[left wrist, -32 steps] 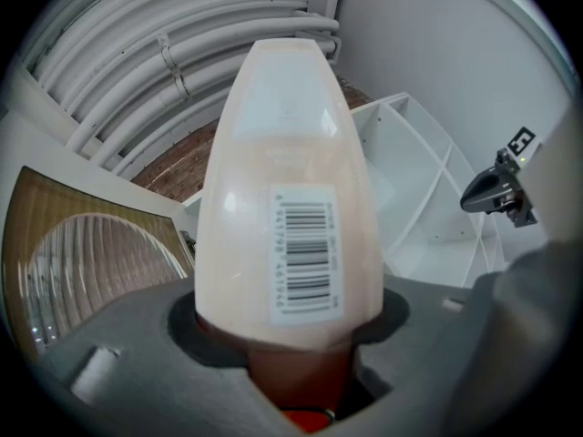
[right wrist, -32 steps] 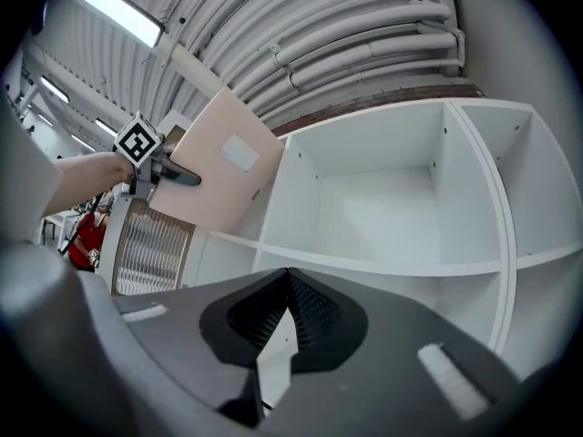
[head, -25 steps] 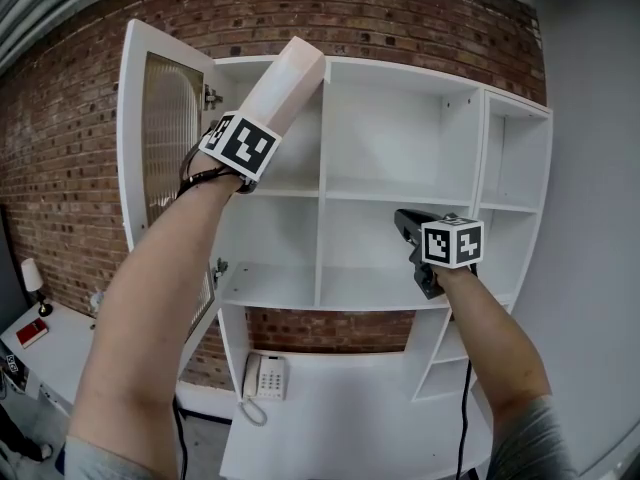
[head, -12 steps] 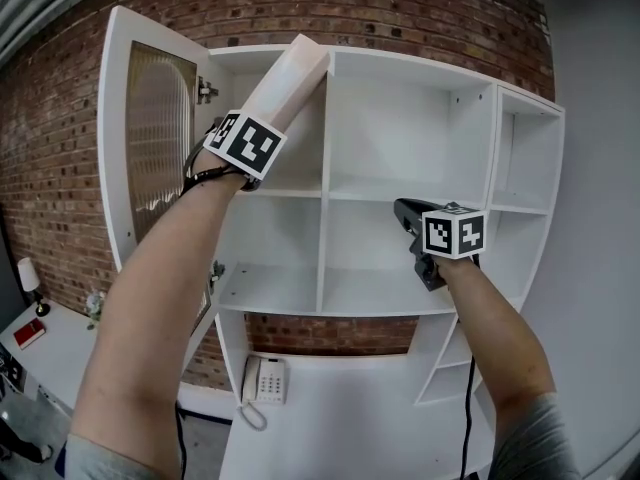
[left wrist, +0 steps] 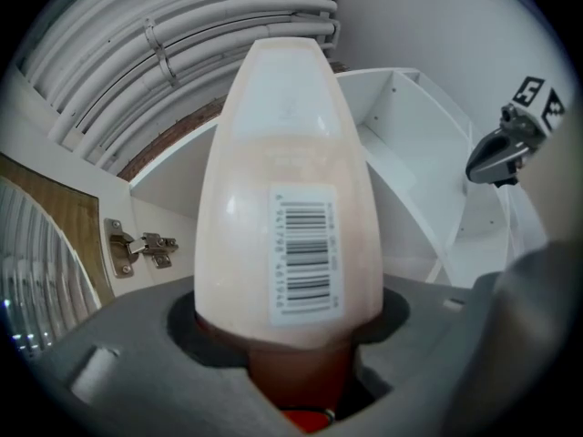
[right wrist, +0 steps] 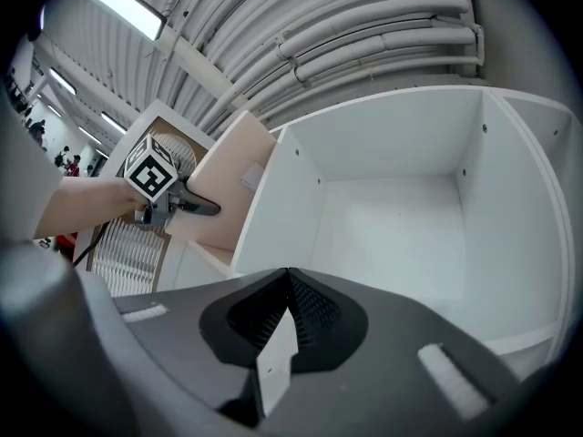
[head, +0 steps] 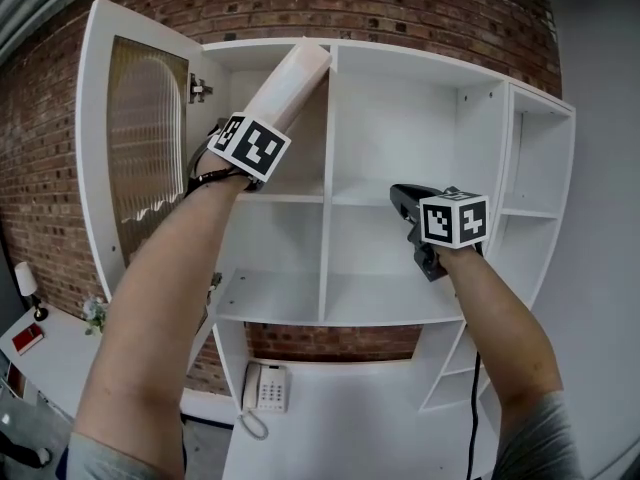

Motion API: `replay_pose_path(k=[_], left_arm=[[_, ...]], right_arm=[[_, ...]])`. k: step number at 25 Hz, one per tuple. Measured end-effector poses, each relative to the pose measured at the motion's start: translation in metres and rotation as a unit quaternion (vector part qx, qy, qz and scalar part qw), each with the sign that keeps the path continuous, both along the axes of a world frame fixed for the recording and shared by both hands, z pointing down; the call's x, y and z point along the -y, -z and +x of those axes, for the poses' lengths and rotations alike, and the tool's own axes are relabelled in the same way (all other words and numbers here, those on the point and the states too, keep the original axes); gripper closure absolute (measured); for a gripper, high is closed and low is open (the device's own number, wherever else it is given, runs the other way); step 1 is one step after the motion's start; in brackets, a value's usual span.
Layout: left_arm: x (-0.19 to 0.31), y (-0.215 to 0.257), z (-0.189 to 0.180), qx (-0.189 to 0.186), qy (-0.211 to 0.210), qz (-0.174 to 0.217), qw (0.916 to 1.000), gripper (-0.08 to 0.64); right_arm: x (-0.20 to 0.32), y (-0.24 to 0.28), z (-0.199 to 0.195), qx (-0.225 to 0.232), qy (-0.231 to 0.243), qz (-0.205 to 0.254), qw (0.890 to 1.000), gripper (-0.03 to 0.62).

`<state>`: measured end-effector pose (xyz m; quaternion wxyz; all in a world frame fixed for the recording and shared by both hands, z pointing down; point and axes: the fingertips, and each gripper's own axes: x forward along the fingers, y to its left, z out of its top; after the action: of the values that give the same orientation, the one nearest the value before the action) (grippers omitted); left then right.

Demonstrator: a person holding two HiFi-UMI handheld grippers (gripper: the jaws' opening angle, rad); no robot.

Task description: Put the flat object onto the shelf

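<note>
Left gripper (head: 258,120) squeezes flat object (head: 292,76); its tip up high by top-left slot of shelf (head: 400,128). Right gripper (right wrist: 287,285) closed, empty. Best: tilt flat object level, slide in slow, miss middle wall.

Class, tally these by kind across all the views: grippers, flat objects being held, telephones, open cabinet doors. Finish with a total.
2 grippers: left gripper, right gripper
1 flat object
1 telephone
1 cabinet door
Total: 5
</note>
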<state>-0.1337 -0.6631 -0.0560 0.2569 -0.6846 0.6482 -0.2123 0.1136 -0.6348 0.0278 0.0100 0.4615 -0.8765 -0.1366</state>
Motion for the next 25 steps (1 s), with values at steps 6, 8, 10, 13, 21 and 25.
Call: replay_pose_path(k=[6, 8, 10, 13, 21, 25], left_arm=[[0.027, 0.0, -0.001, -0.002, -0.003, -0.008, 1.0, 0.275], [0.036, 0.0, 0.0, 0.0, -0.001, -0.009, 1.0, 0.275], [0.044, 0.001, -0.001, 0.001, -0.002, -0.009, 1.0, 0.275], [0.057, 0.001, -0.002, 0.005, -0.003, -0.009, 0.9999, 0.275], [0.082, -0.002, -0.011, 0.028, 0.014, -0.001, 0.9995, 0.279], [0.082, -0.001, -0.011, 0.03, 0.009, 0.0, 0.9995, 0.278]], right_arm=[[0.012, 0.011, 0.0, -0.004, -0.003, 0.004, 1.0, 0.581], [0.018, 0.013, 0.0, -0.007, -0.006, 0.006, 1.0, 0.581], [0.023, 0.016, -0.001, -0.008, -0.007, 0.007, 1.0, 0.581], [0.03, 0.021, -0.002, -0.009, -0.008, 0.007, 1.0, 0.582], [0.039, 0.035, -0.002, -0.009, -0.004, 0.017, 1.0, 0.582], [0.04, 0.041, -0.006, -0.002, -0.003, 0.021, 1.0, 0.581]])
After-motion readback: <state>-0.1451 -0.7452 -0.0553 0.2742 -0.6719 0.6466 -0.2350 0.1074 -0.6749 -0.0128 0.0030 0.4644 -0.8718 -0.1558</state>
